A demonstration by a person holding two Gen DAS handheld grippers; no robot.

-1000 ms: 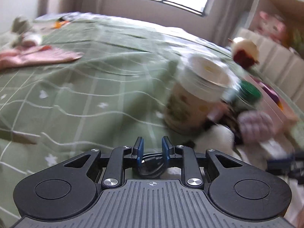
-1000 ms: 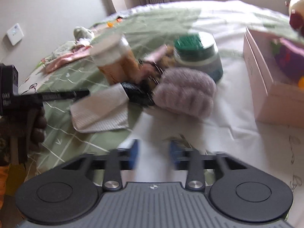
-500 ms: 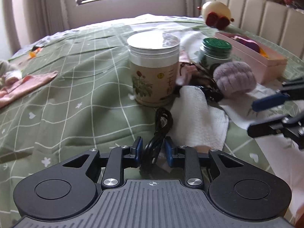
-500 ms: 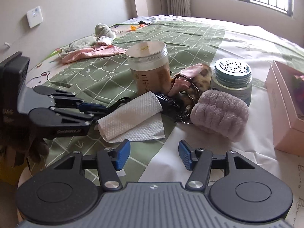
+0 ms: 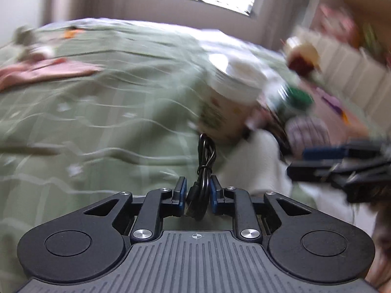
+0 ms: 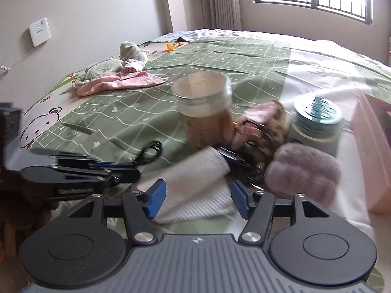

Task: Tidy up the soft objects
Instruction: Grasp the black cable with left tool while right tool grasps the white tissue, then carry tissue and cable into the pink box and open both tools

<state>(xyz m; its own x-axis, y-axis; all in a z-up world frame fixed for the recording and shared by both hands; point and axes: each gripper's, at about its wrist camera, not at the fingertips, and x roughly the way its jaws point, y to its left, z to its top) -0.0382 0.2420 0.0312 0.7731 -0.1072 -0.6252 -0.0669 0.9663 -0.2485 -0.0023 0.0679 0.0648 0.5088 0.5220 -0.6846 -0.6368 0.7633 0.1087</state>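
Your left gripper (image 5: 196, 195) is pinched on the bundled black cable (image 5: 204, 161), its loop poking out at twelve o'clock over the green bedspread (image 5: 97, 112). Your right gripper (image 6: 195, 199) is spread wide, touching nothing, blue pads (image 6: 156, 199) either side of the folded white cloth (image 6: 195, 183) lying flat dead ahead. At one o'clock sits the fuzzy mauve pad (image 6: 303, 171), soft and rumpled. Further out at twelve stands the lidded jar (image 6: 202, 107); at ten, a pink towel (image 6: 119, 83).
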